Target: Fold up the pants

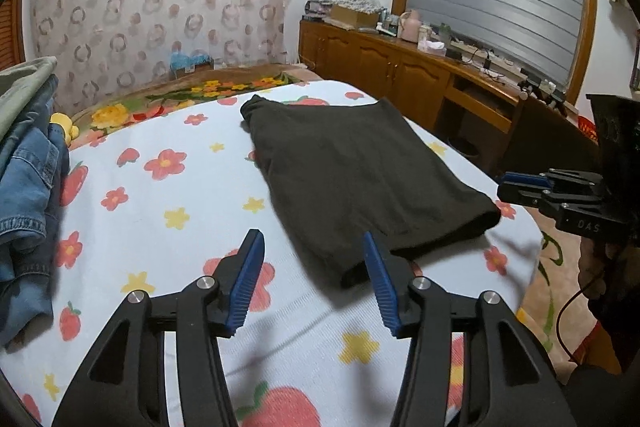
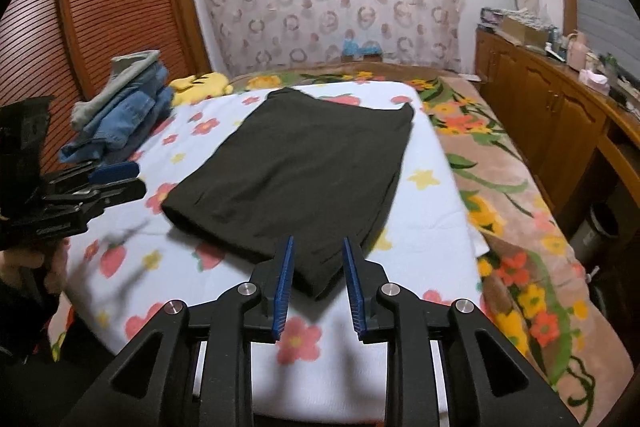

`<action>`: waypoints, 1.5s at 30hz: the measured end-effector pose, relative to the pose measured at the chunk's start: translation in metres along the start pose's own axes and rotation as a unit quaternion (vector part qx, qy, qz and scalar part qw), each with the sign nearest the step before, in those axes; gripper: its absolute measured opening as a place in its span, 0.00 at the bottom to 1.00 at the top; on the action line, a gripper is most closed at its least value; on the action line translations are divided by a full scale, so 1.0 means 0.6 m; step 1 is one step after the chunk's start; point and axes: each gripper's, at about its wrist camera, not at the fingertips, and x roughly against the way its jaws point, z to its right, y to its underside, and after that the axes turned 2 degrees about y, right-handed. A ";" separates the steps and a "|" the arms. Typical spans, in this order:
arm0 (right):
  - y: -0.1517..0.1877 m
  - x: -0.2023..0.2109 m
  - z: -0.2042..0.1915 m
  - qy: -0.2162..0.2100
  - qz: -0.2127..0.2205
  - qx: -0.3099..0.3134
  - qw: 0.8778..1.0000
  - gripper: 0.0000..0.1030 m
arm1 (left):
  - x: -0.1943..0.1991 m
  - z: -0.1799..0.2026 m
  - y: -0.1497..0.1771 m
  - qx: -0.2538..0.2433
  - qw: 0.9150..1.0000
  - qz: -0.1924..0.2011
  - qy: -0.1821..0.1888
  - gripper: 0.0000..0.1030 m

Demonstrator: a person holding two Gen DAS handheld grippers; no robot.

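- The dark pants [image 2: 296, 163] lie folded into a flat, roughly rectangular bundle on the flower-and-strawberry sheet [image 2: 424, 239] that covers the bed, pretty much in the middle of it.
- Left hand-held gripper [image 1: 314, 281]: blue pads spread wide apart, nothing between them. It hovers just off the near corner of the pants; the right-side pad sits in front of the fabric edge in the left wrist view, but isn't pinching it.
- Right hand-held gripper [image 2: 318, 287]: pads parted by a narrower gap. The near corner of the pants shows in the gap, but the pads aren't pressing on the cloth as far as I can see.
- Each gripper also shows up at the edge of the other one's view, held beside the bed at the near end of the pants.
- A stack of folded jeans [image 2: 124, 115] with a greyish garment on top sits at the left side of the bed, well apart from the pants.
- A yellow plush toy [image 2: 200, 87] lies just behind that stack.
- A floral blanket [image 2: 516, 211] lies under the sheet, and a wooden cabinet [image 2: 548, 111] full of clutter runs along the right wall.
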 end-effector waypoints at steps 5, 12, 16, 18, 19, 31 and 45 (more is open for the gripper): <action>0.001 -0.024 0.001 0.007 -0.007 -0.022 1.000 0.27 | -0.032 -0.008 -0.011 0.018 1.000 -0.018 0.002 0.51; 0.000 -0.039 -0.002 -0.005 -0.019 -0.027 0.999 0.27 | -0.057 0.005 -0.009 0.003 0.999 -0.047 0.003 0.51; 0.002 -0.049 -0.001 -0.003 -0.029 -0.022 0.999 0.32 | -0.068 0.011 0.004 -0.008 0.997 -0.071 0.000 0.51; 0.003 -0.051 0.001 0.003 -0.034 -0.022 0.999 0.34 | -0.070 0.013 0.008 -0.009 0.997 -0.076 0.001 0.51; 0.004 -0.051 0.003 0.001 -0.035 -0.023 0.999 0.35 | -0.070 0.014 0.011 -0.010 0.997 -0.078 0.003 0.51; 0.003 -0.048 0.016 0.013 -0.049 -0.021 0.998 0.45 | -0.080 0.000 0.018 0.018 0.996 -0.086 0.013 0.61; 0.011 -0.050 0.007 0.006 -0.046 -0.015 0.999 0.45 | -0.084 0.000 0.018 0.014 0.996 -0.083 -0.003 0.73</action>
